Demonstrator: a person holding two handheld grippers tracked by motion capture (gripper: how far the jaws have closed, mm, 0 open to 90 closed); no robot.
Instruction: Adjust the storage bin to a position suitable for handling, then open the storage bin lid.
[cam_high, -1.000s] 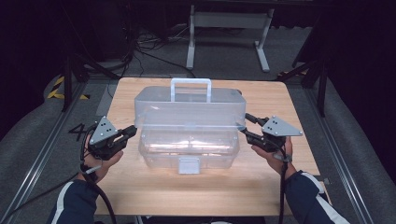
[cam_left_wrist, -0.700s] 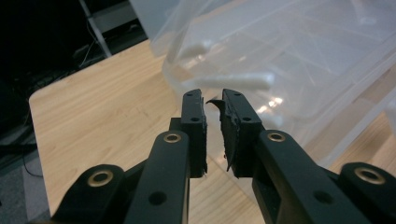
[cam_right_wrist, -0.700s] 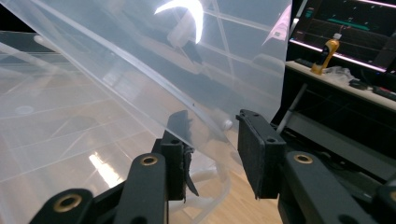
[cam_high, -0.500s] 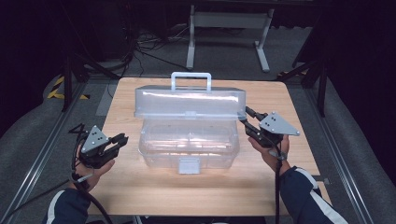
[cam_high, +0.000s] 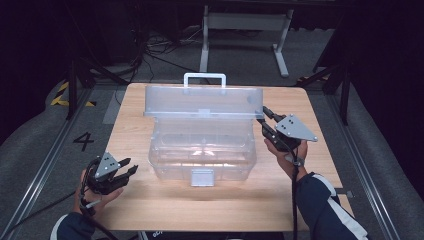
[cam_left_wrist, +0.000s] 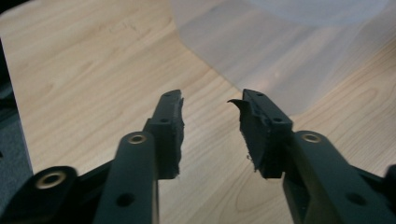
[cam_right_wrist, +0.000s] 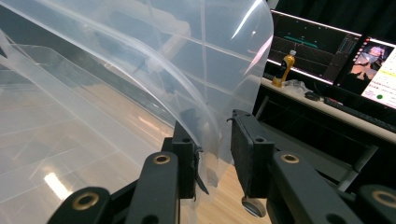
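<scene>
Standing in the middle of the wooden table (cam_high: 150, 205): a clear plastic box (cam_high: 202, 150), open, its front wall toward the person.
Lid: the clear lid (cam_high: 202, 102) was raised and stood nearly upright along the far edge of the box, with its rim hanging over the open inside.
Handle: a white handle (cam_high: 204, 77) was on the far upper side of the lid.
Latch: a pale latch (cam_high: 202, 176) hung at the middle of the front wall of the box.
Inside of box: I could not tell if something lay in it; I saw reflections on the plastic.
Right gripper: the right gripper (cam_high: 264, 114) was at the right end of the lid, close to its lower corner. In the right gripper view the jaws were narrow, with the curved edge of the lid between them. The left jaw touched the plastic; if the other jaw pressed it too, I could not tell.
Left gripper: the left gripper (cam_high: 130, 167) was low over the table, near its front left corner and apart from the box. Its jaws were wide and held nothing.
Left gripper view: the box wall was just ahead of the jaw tips.
Background: a yellow bottle (cam_right_wrist: 285, 68) stood on a desk before lit screens (cam_right_wrist: 348, 46).
</scene>
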